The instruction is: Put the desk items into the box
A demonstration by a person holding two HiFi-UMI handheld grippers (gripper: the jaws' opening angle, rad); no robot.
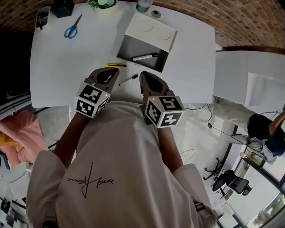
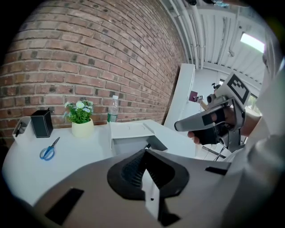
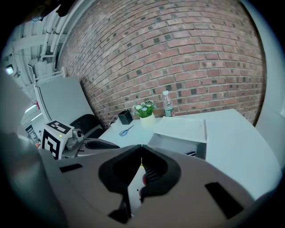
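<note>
A white box lies on its side on the white desk, its opening facing me, with a marker inside. In front of it lie a yellow item and a black pen. Blue scissors rest at the far left. My left gripper hovers over the desk's near edge just left of the pen, its jaws shut and holding nothing. My right gripper hangs just right of the pen, and its jaws also meet with nothing between them.
A black holder, a potted plant and a water bottle stand along the far edge by the brick wall. A small white tray sits at the far left corner. Another white table stands to the right.
</note>
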